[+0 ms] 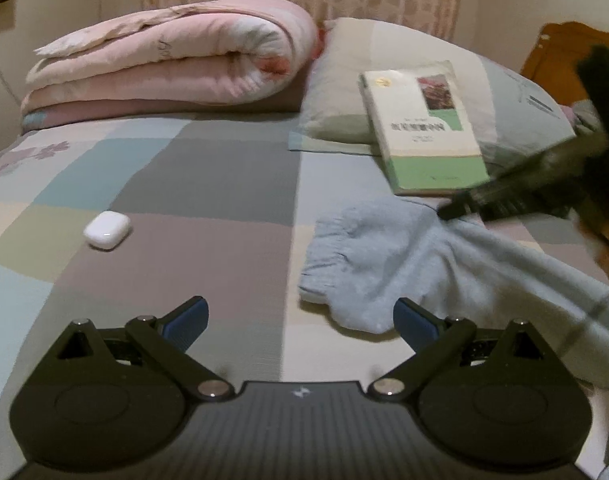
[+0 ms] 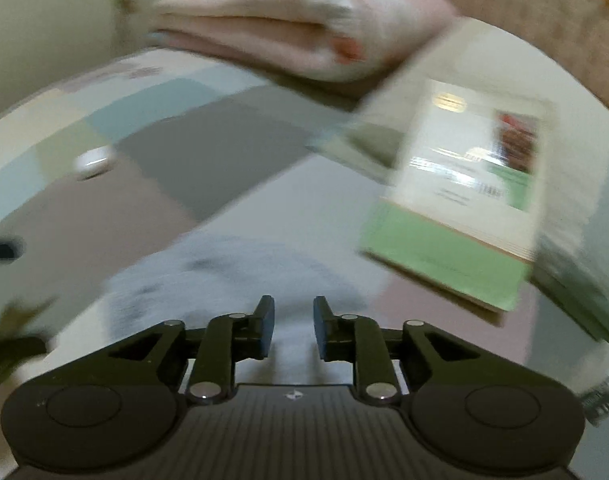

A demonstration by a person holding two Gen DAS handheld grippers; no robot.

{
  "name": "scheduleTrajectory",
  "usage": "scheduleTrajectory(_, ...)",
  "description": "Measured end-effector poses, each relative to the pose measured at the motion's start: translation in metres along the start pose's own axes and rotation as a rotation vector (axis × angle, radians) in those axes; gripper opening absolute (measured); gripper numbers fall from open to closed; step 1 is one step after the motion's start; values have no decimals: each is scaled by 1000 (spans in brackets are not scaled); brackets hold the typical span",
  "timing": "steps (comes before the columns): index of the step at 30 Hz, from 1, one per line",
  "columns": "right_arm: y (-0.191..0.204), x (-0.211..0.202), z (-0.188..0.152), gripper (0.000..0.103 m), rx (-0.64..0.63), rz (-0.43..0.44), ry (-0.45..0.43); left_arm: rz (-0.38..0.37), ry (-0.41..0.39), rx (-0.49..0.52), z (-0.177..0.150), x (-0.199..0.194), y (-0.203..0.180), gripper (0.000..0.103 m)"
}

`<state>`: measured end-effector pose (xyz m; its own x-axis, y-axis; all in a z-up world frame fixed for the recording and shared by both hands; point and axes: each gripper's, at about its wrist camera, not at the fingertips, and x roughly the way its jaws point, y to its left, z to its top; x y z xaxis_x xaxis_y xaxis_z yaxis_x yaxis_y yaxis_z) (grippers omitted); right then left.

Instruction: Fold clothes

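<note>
1. You're partway at best: the light blue garment [image 1: 404,264] lies rumpled on the bed [image 1: 192,208], with no neat fold to see yet.
2. Your left gripper [image 1: 300,320] hovers wide open and empty, the garment just ahead and to its right.
3. Your right gripper [image 2: 293,328] stands slightly parted above the garment, gripping nothing.
4. The fabric looks soft and fleecy, with a gathered elastic edge; the rest trails off right.
</note>
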<state>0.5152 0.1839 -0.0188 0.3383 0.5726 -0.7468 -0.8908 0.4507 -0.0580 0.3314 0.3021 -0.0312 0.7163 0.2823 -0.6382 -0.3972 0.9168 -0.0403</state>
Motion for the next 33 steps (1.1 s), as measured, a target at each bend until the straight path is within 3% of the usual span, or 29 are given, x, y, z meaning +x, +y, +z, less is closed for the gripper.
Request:
scheduleTrajectory(2, 20, -4, -1, 33, -61, 74, 7, 38, 0, -23, 1, -1, 6, 99)
scheduleTrajectory(7, 67, 3, 0, 46, -168, 164, 17, 129, 53, -59, -1, 8, 25, 99)
scheduleTrajectory(10, 86, 17, 4, 55, -205, 167, 24, 195, 106, -43, -5, 20, 31, 98)
scheduleTrajectory(15, 99, 45, 8, 55, -232, 116, 44, 221, 121, -101, -9, 23, 50, 98)
scheduleTrajectory(16, 103, 51, 7, 54, -250, 81, 59, 221, 120, -113, -9, 23, 54, 98)
scheduleTrajectory(18, 108, 60, 5, 35, -265, 50, 84, 212, 107, -132, -9, 20, 58, 98)
scheduleTrajectory(19, 109, 63, 5, 22, -262, 49, 92, 204, 100, -144, -9, 18, 60, 98)
scheduleTrajectory(24, 97, 43, 25, 12, -118, 102, 0, 189, 59, -203, -6, 9, 70, 98)
scheduleTrajectory(28, 80, 26, 44, 12, 36, 241, -87, 161, 12, -251, -3, -2, 76, 98)
scheduleTrajectory(32, 74, 28, 52, 34, 114, 349, -97, 136, -15, -263, -1, -8, 76, 98)
scheduleTrajectory(33, 74, 29, 52, 34, 113, 341, -93, 133, -16, -258, -1, -8, 74, 98)
